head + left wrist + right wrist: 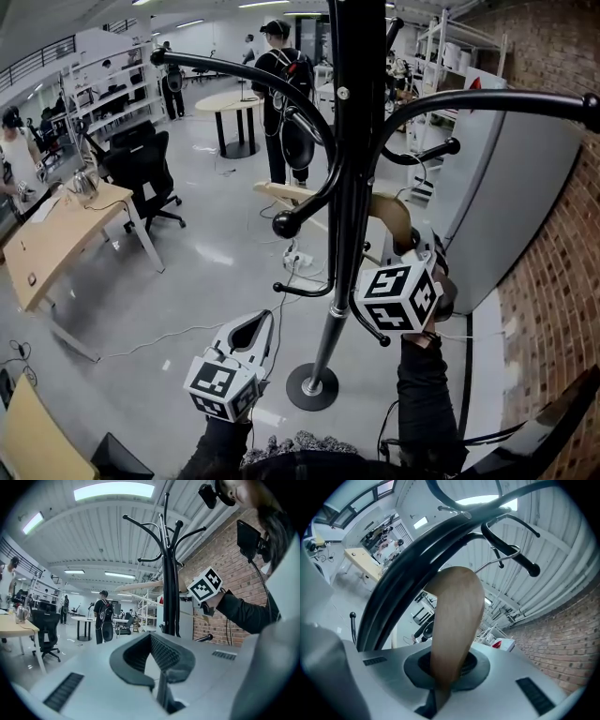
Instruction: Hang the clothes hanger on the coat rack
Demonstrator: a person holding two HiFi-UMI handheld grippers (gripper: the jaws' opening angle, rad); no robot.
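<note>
The black coat rack (352, 187) rises in the middle of the head view on a round base (312, 386), its curved arms spreading overhead. My right gripper (405, 246) is beside the pole, shut on a wooden clothes hanger (281, 194) that reaches left behind it. In the right gripper view the hanger's wood (457, 620) stands between the pads of the right gripper (447, 672). Its wire hook (502, 557) is right at a knobbed rack arm (520, 557); whether they touch I cannot tell. My left gripper (255, 328) is lower left, tips together, empty. The left gripper (151, 641) faces the rack (169, 597).
A brick wall (553, 300) and a grey panel (506, 187) stand close on the right. A person with a backpack (281, 94) stands beyond the rack near a round table (230, 103). A wooden desk (56, 244) and black office chair (141, 169) are left. Cables cross the floor.
</note>
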